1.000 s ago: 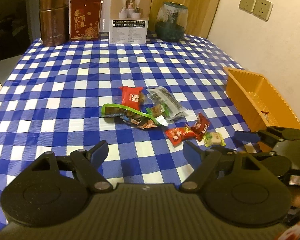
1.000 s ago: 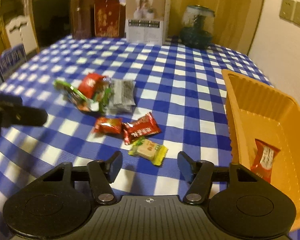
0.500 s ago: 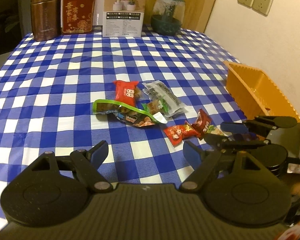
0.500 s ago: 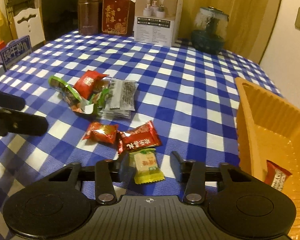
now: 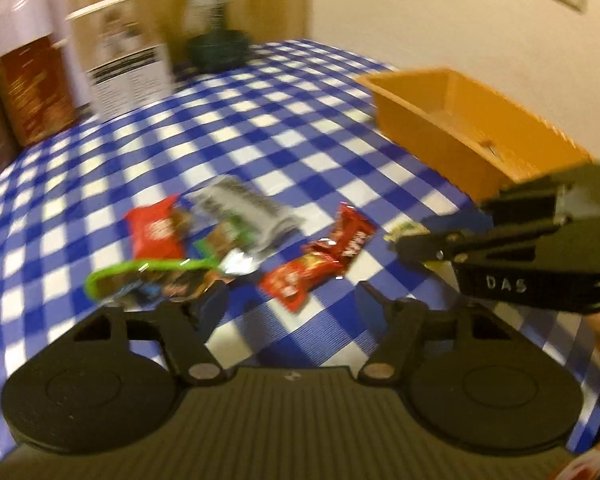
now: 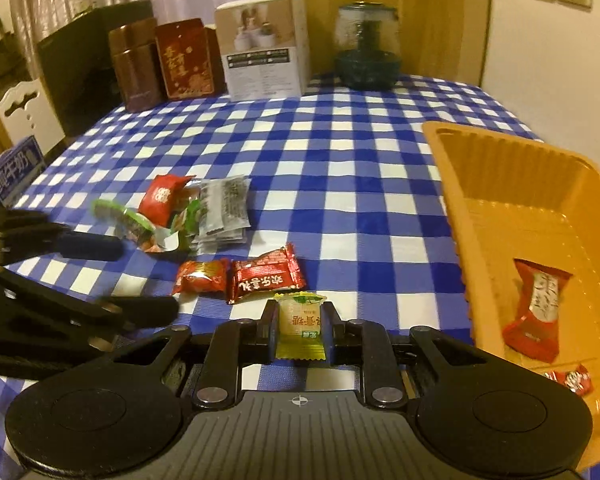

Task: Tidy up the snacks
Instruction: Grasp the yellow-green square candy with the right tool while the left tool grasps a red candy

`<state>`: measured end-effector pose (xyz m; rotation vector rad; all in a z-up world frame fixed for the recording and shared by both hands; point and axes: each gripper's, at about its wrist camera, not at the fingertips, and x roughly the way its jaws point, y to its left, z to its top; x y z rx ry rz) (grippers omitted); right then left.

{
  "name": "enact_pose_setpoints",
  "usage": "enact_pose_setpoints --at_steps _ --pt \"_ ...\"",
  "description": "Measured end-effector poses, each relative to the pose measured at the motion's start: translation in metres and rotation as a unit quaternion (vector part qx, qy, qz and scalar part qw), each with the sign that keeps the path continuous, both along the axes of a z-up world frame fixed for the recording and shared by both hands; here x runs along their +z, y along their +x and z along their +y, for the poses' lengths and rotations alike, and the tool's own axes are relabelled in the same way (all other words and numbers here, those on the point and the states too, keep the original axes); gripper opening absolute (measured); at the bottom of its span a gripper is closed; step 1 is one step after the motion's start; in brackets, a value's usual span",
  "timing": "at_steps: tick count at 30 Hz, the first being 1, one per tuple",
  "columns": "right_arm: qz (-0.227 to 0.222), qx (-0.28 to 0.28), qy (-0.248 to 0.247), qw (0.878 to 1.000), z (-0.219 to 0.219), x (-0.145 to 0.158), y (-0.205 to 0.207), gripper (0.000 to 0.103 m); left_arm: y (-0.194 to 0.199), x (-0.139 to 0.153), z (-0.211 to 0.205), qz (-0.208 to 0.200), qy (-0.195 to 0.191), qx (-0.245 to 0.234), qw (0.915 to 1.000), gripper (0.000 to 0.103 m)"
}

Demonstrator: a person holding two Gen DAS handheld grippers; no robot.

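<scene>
Left wrist view, blurred: the left gripper [image 5: 292, 300] is wide, holding nothing, above the red candies [image 5: 316, 256] mid-table.

Right wrist view: the right gripper [image 6: 299, 330] pinches the yellow candy [image 6: 301, 325] near the table's front edge, beside the orange tray [image 6: 476, 280].

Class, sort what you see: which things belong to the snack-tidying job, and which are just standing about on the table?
Belong to the job:
yellow-green candy in the right gripper
orange tray
red snack packets
snack pile
left gripper

Standing about:
white box
glass jar
red tin
brown canister
</scene>
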<state>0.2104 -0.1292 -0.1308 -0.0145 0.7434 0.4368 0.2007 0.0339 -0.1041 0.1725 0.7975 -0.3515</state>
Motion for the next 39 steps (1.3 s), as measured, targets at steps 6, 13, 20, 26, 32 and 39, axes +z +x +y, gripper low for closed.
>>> enact_pose_setpoints --at_steps 6,13,20,26,32,39 --pt "-0.002 -0.008 0.003 1.000 -0.003 0.002 -0.004 0.022 0.017 -0.008 -0.019 -0.009 0.029 -0.039 0.9988 0.049" --pt "0.002 -0.015 0.008 1.000 -0.004 0.001 -0.006 0.022 0.021 -0.015 -0.024 0.009 0.042 -0.046 0.9980 0.031" --pt "0.004 -0.022 0.015 1.000 -0.005 0.002 -0.009 0.022 0.010 -0.011 -0.024 0.015 0.040 -0.020 0.9989 0.028" --pt "0.008 -0.031 0.019 0.999 -0.010 0.005 -0.013 0.022 0.012 -0.015 -0.032 -0.001 0.059 -0.052 0.9969 0.029" --pt "0.012 -0.035 0.023 0.999 -0.012 0.005 -0.017 0.022 0.014 -0.015 -0.028 0.017 0.041 -0.044 0.9981 0.029" --pt "0.012 -0.040 0.028 0.999 -0.015 0.009 -0.020 0.022 0.000 -0.009 -0.024 0.028 0.029 -0.010 0.9991 0.023"
